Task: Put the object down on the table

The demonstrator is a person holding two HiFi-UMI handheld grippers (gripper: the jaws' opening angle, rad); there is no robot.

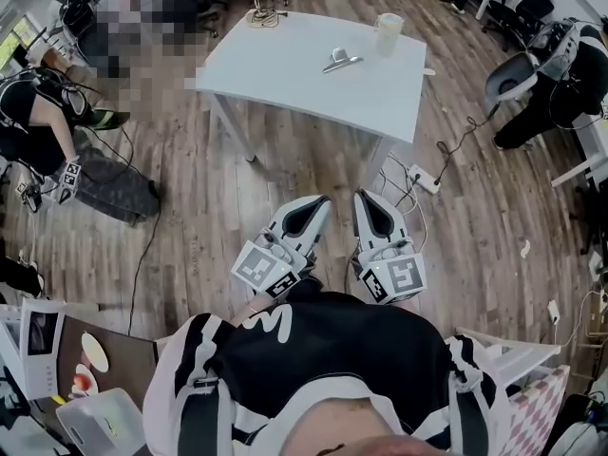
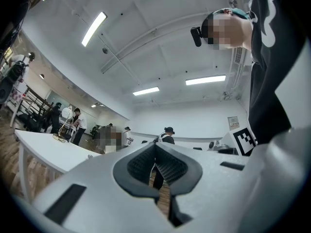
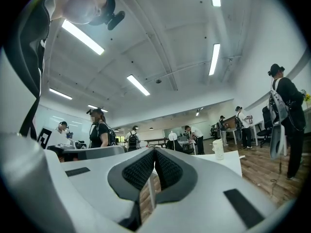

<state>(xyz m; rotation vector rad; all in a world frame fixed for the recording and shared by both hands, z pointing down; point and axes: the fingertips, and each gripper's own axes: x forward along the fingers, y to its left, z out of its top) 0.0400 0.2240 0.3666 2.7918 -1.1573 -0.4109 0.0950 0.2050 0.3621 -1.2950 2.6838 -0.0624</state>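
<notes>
A white table [image 1: 285, 65] stands ahead on the wood floor. On it lie a silver metal clip-like object [image 1: 340, 61] and a pale cup [image 1: 388, 34]. Both grippers are held close to the person's body, well short of the table, pointing toward it. The left gripper [image 1: 318, 202] [image 2: 155, 147] is shut with nothing between its pads. The right gripper [image 1: 364, 198] [image 3: 154, 152] is shut too, holding nothing. In the right gripper view the cup [image 3: 218, 149] shows on the table corner [image 3: 233, 161]. The table edge [image 2: 43, 149] appears at the left of the left gripper view.
A bundle of cable [image 1: 264, 15] lies at the table's far corner. A power strip [image 1: 425, 179] with cords sits on the floor by the table's right leg. A person [image 1: 57, 131] crouches at the left, and an office chair [image 1: 513, 74] stands at the right.
</notes>
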